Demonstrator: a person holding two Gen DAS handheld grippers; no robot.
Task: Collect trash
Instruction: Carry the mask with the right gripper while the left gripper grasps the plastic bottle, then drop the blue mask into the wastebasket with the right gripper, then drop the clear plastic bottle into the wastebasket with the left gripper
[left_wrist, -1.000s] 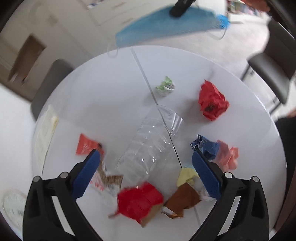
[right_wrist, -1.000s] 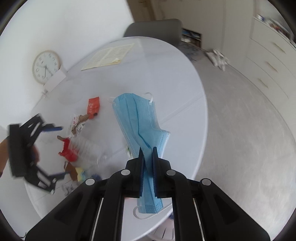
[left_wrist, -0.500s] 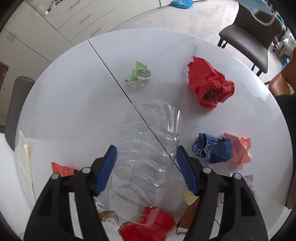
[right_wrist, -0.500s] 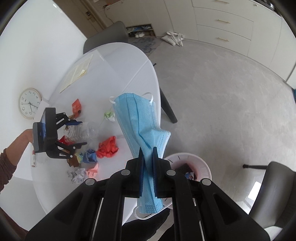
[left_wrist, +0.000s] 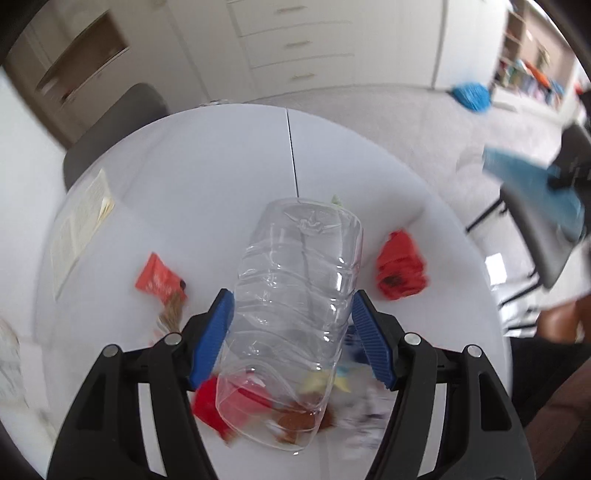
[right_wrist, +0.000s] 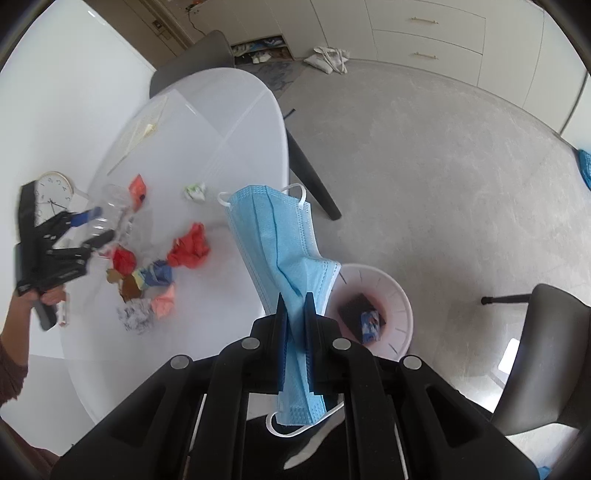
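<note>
Trash is split between your two tools: one clear crushed plastic bottle (left_wrist: 295, 306) sits clamped between the blue pads of your left gripper (left_wrist: 291, 332), and one pale blue pleated face mask (right_wrist: 280, 251) hangs pinched between the closed fingers of your right gripper (right_wrist: 295, 310).

On the round white table (right_wrist: 229, 110) you have several loose pieces: one large red crumpled paper (right_wrist: 190, 245), one smaller red wad (right_wrist: 123, 258), one dark blue crumpled wrapper (right_wrist: 159, 271), one pink crumpled paper (right_wrist: 164, 304), one grey-white crumpled paper (right_wrist: 135, 314), one green-and-white wad (right_wrist: 195, 192), one flat orange wrapper (left_wrist: 157, 277) and a brown scrap (right_wrist: 129, 286). A cream printed sheet (left_wrist: 79, 225) lies near the far left edge, well apart from the litter.

Beyond the table you see grey floor, white drawer cabinets (right_wrist: 424, 33) and two dark grey chairs (right_wrist: 195, 61) (right_wrist: 543, 354). One white round waste bin (right_wrist: 373, 310) stands on the floor beside the table, just past the mask, with a couple of items already inside. A white wall clock (right_wrist: 55, 192) shows behind your left tool.
</note>
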